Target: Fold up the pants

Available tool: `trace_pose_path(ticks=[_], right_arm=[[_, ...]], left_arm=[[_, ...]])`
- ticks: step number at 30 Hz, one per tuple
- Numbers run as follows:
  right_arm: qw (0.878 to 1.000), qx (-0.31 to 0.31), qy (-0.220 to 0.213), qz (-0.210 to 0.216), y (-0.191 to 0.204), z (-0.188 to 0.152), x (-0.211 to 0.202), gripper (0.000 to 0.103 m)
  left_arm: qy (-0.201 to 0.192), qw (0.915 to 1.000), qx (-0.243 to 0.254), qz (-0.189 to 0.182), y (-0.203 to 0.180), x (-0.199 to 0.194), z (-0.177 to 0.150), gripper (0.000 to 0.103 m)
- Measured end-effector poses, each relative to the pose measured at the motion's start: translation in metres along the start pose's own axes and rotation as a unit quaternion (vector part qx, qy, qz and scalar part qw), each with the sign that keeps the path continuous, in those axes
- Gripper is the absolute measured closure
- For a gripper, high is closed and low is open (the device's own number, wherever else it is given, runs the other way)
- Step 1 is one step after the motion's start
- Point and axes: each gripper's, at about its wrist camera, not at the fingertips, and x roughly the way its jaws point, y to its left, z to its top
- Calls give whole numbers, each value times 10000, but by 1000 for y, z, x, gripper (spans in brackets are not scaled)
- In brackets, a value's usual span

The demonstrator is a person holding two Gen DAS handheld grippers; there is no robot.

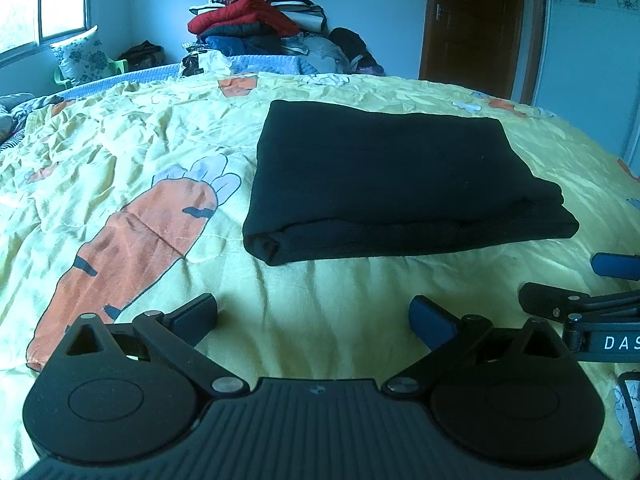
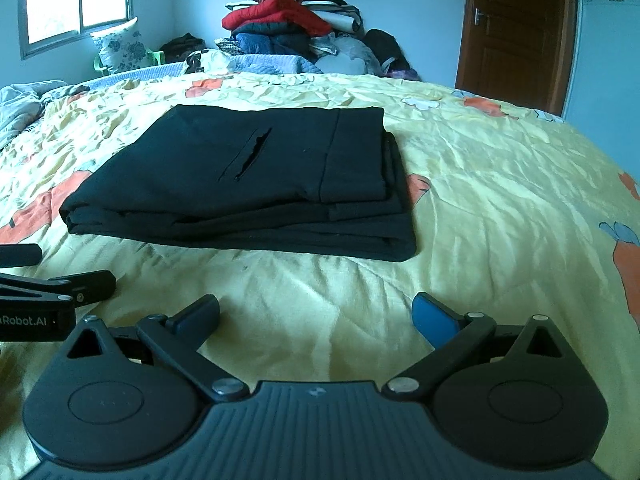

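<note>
Black pants (image 1: 384,176) lie folded into a thick rectangle on the yellow bedspread (image 1: 160,140). The right wrist view shows the same pants (image 2: 248,184) with a pocket slit on top and stacked layers at their right edge. My left gripper (image 1: 314,318) hovers open just short of the pants' near edge, nothing between its fingers. My right gripper (image 2: 316,316) is open too, empty, also in front of the pants. Each gripper shows at the side of the other's view: the right gripper (image 1: 576,284) at the far right, the left gripper (image 2: 60,268) at the far left.
The bedspread carries a big orange carrot print (image 1: 132,256) left of the pants. A tall heap of clothes (image 1: 256,20) rises beyond the bed's far edge. A brown door (image 1: 476,24) is at the back right, a window (image 1: 44,0) and a floral pillow (image 1: 80,54) at the back left.
</note>
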Motion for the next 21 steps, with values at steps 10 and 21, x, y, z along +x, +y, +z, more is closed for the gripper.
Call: trace_pose_path(ticks=[10,21], right_arm=[[10000,7,-1,6,0,0,0,0],[10000,7,-1,6,0,0,0,0]], left_arm=[[-1,10000,-2,6,1,0,0,0],[-9,9998,-102,147,3,-2,-1,0]])
